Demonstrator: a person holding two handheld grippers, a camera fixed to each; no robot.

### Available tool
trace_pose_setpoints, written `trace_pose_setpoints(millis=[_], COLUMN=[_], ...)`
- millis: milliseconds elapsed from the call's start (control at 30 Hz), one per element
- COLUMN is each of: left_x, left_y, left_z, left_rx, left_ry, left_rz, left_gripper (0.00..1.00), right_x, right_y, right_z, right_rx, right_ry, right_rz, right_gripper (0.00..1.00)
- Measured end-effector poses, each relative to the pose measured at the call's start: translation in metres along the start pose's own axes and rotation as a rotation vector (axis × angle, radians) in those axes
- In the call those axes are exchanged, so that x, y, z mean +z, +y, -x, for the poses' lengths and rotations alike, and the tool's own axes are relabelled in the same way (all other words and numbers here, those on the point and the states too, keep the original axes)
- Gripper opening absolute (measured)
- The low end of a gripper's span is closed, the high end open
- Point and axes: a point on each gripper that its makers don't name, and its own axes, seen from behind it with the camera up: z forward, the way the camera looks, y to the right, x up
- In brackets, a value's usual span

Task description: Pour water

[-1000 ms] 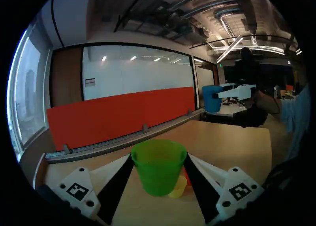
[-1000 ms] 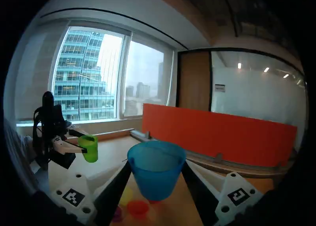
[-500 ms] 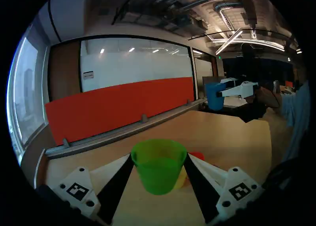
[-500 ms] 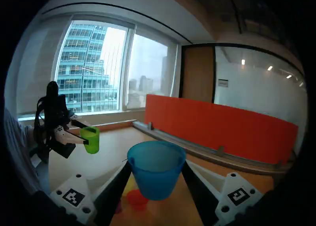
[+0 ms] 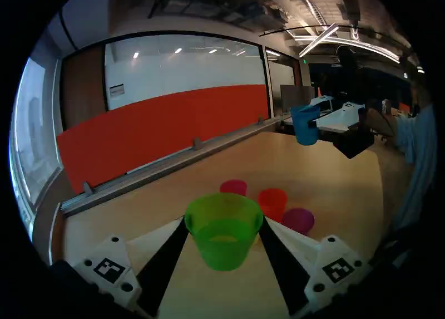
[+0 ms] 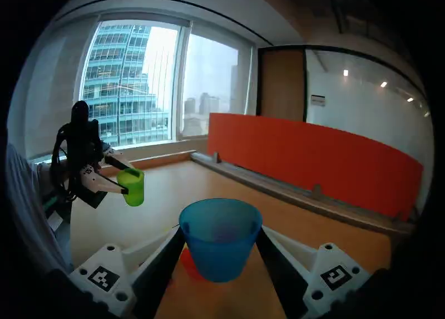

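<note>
Green translucent plastic cup (image 5: 223,246): upright, raised off the table. It is clamped between both fingers of the left gripper (image 5: 223,225), which press on its wall just under the rim. In the right gripper view it hangs at the left, in front of the window, well apart from the other held cup.

Blue translucent plastic cup (image 6: 221,251): upright and also clear of the table. The fingers of the right gripper (image 6: 221,232) grasp it on both sides below the rim. In the left gripper view it appears far off at the upper right, near the far end of the table.

Contents: whether either held cup has water in it cannot be told.

Light wooden table (image 5: 311,174): a broad, bare top beneath both grippers.

Pink plastic cup (image 5: 233,186), orange-red plastic cup (image 5: 272,201) and purple plastic cup (image 5: 298,220): all three stand upright on the table, close together, beyond and to the right of the green cup. The orange-red one is between the other two.

Orange partition panel (image 5: 167,124): runs along the table's far side, with a grey rail at its foot.

Tall glass window (image 6: 133,96): high-rise towers outside.

Pale sleeve (image 5: 416,146): a person's arm, at the right edge of the left gripper view.
</note>
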Motion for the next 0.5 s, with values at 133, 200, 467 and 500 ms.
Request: trace_pose_setpoints(millis=[133, 200, 467, 500], left_x=[0.006, 0.008, 0.02, 0.021], left_y=[0.003, 0.005, 0.012, 0.013], left_z=[0.012, 0.019, 0.047, 0.051], left_rx=[0.003, 0.007, 0.018, 0.017], left_ry=[-0.035, -0.053, -0.128, -0.135], left_rz=[0.015, 0.022, 0.05, 0.054], left_gripper=[0.87, 0.87, 0.88, 0.87], right_x=[0.002, 0.004, 0.009, 0.01], right_y=[-0.001, -0.002, -0.007, -0.008], right_z=[0.019, 0.027, 0.062, 0.066], right_rx=[0.003, 0.005, 0.017, 0.018], right_ry=[-0.035, -0.052, -0.113, -0.121], right_rz=[-0.005, -0.009, -0.032, -0.034], right_gripper=[0.89, 0.89, 0.89, 0.89])
